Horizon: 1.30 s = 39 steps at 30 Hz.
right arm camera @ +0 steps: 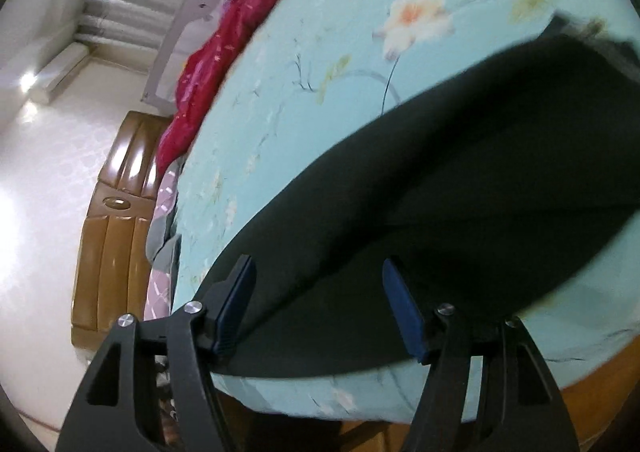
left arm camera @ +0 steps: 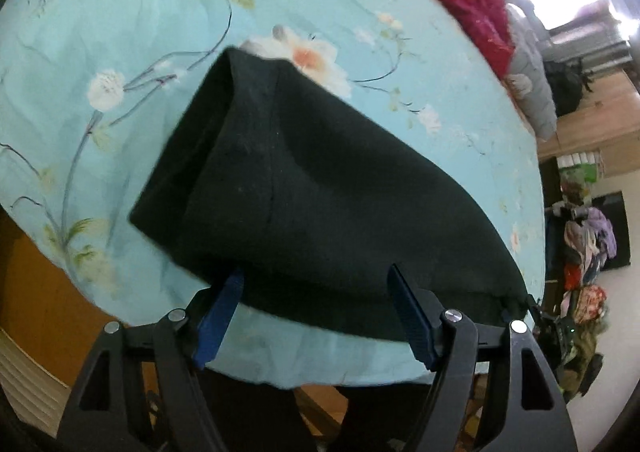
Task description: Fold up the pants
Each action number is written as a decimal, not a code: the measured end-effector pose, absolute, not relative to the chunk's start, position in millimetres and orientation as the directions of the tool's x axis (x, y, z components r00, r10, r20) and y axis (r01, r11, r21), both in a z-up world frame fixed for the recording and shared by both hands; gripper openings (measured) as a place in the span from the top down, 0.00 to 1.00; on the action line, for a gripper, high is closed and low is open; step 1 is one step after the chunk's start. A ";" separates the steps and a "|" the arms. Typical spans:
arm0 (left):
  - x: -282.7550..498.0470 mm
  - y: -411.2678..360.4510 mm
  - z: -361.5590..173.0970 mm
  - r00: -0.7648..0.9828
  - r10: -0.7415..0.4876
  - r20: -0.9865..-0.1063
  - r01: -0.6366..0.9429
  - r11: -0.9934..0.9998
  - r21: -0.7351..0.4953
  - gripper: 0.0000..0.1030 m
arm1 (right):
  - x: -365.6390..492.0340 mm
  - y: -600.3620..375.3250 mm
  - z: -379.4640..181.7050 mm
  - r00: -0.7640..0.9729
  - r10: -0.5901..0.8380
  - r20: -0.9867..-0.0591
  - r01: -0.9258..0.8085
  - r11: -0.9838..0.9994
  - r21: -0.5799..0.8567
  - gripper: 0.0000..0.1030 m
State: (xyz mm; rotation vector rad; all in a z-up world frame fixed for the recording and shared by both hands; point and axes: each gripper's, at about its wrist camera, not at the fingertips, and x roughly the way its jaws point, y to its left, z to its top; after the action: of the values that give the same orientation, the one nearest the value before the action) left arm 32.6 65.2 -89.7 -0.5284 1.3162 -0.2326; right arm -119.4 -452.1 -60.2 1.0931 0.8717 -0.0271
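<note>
The black pants (left arm camera: 304, 188) lie folded over in layers on the light blue floral bed sheet (left arm camera: 120, 32), near the bed's front edge. My left gripper (left arm camera: 316, 276) is open, its blue fingers spread over the pants' near edge with nothing between them. In the right wrist view the pants (right arm camera: 460, 180) stretch away to the right. My right gripper (right arm camera: 316, 268) is open too, its fingers spread just above the pants' near end. Neither holds cloth.
A red quilt (left arm camera: 472, 0) and grey bedding (left arm camera: 532, 100) lie along the bed's far side. A wooden bed frame (right arm camera: 116, 220) shows at the left in the right wrist view. A heap of clothes (left arm camera: 588, 252) stands on the floor to the right.
</note>
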 end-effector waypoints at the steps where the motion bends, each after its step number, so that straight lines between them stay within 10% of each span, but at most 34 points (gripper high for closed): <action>1: 38.2 64.4 -94.2 0.256 -0.435 -0.863 -0.142 0.866 -0.479 0.28 | -112.8 -450.7 -64.9 0.676 0.395 -0.622 0.424 0.482 0.767 0.35; 3: 56.1 60.5 -102.1 0.258 -0.396 -0.881 -0.161 0.882 -0.444 0.53 | -97.4 -446.6 -73.8 0.679 0.398 -0.617 0.431 0.464 0.774 0.49; 5: 74.6 59.4 -101.2 0.242 -0.420 -0.875 -0.168 0.870 -0.464 0.84 | -79.1 -440.6 -73.9 0.666 0.395 -0.633 0.410 0.515 0.753 0.84; 11: 55.5 76.1 -60.1 0.308 -0.500 -0.809 -0.065 0.838 -0.542 0.80 | -113.1 -442.0 -9.4 0.772 0.387 -0.503 0.237 0.559 0.795 0.89; 17: 27.2 87.4 -141.2 0.166 -0.413 -0.895 -0.172 0.882 -0.439 0.78 | -173.2 -435.2 -75.3 0.648 0.398 -0.649 0.389 0.561 0.731 0.89; 25: 19.3 102.6 -109.9 0.259 -0.386 -0.885 -0.190 0.878 -0.439 0.48 | -189.1 -451.1 -84.9 0.712 0.371 -0.596 0.417 0.460 0.784 0.86; 27: 20.0 105.7 -107.6 0.269 -0.414 -0.869 -0.211 0.855 -0.473 0.43 | -186.8 -461.3 -78.8 0.758 0.349 -0.551 0.393 0.429 0.813 0.77; 30: 21.4 100.6 -112.8 0.242 -0.437 -0.866 -0.229 0.842 -0.488 0.43 | -173.5 -463.0 -83.7 0.771 0.345 -0.536 0.398 0.395 0.828 0.37; 33: 27.7 88.9 -119.4 0.217 -0.439 -0.872 -0.232 0.844 -0.483 0.43 | -153.6 -455.3 -95.2 0.775 0.352 -0.525 0.394 0.379 0.837 0.37; 35: 32.4 81.1 -121.4 0.210 -0.408 -0.888 -0.227 0.864 -0.450 0.43 | -143.3 -453.0 -99.6 0.788 0.336 -0.516 0.391 0.374 0.841 0.39; 37: 40.6 75.5 -119.7 0.209 -0.391 -0.896 -0.236 0.869 -0.434 0.51 | -126.7 -446.2 -98.6 0.781 0.338 -0.525 0.380 0.410 0.829 0.85; 39: 41.0 82.5 -118.0 0.208 -0.403 -0.891 -0.262 0.855 -0.448 0.68 | -125.7 -447.6 -92.4 0.772 0.352 -0.529 0.370 0.427 0.825 0.93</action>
State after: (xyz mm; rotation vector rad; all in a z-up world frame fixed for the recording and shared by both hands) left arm 41.0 82.5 -118.0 -0.5839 1.3810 -0.1064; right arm -125.7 -447.6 -92.4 1.1589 0.7307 -0.0129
